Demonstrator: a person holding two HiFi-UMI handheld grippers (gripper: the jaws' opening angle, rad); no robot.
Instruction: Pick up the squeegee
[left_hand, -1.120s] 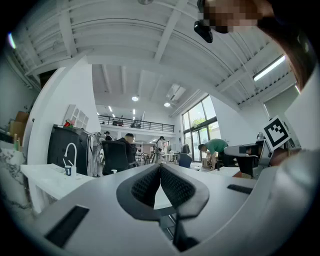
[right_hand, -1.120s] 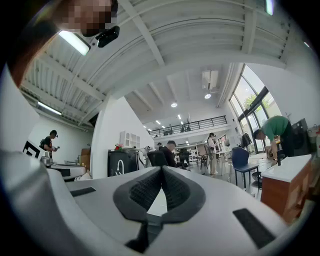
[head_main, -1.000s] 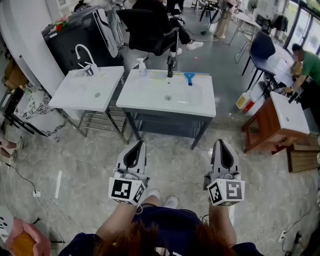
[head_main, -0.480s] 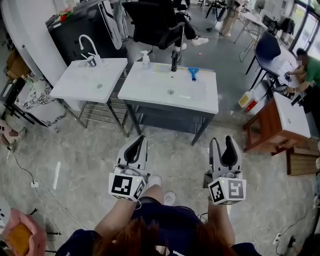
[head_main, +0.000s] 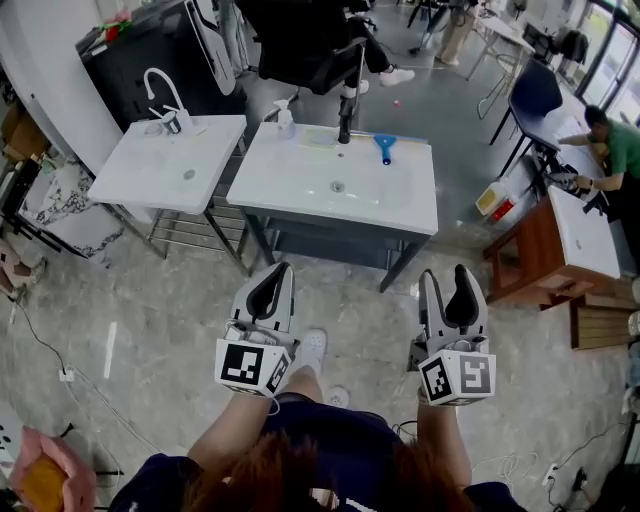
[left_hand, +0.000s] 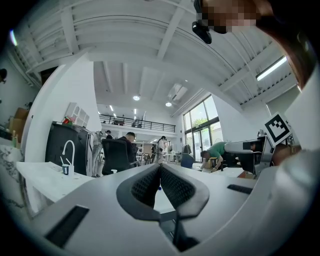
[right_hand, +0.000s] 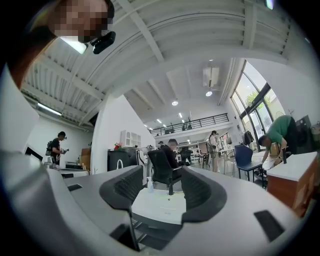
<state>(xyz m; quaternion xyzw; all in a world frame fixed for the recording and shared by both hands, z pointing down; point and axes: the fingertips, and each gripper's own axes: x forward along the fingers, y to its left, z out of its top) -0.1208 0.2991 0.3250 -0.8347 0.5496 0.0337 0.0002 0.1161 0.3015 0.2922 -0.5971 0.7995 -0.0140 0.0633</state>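
Observation:
The blue squeegee (head_main: 384, 146) lies at the back right of the white sink counter (head_main: 300, 190), next to the black faucet (head_main: 345, 118). Both grippers hover over the floor in front of the sink, well short of it, pointing level toward it. My left gripper (head_main: 272, 285) is shut with nothing in it; in the left gripper view its pads (left_hand: 150, 185) meet. My right gripper (head_main: 450, 285) has its jaws opening, and between them the right gripper view shows only the distant sink (right_hand: 165, 200).
A second white sink (head_main: 170, 165) with a white faucet stands to the left. A soap bottle (head_main: 283, 118) sits at the counter's back. A black office chair (head_main: 300, 40) is behind the sink. At the right are a brown table (head_main: 575, 230) and a person in green (head_main: 615, 140).
The right gripper's jaws have gone from shut to wide apart. Both grippers have moved a little forward toward the sink; the left stays shut.

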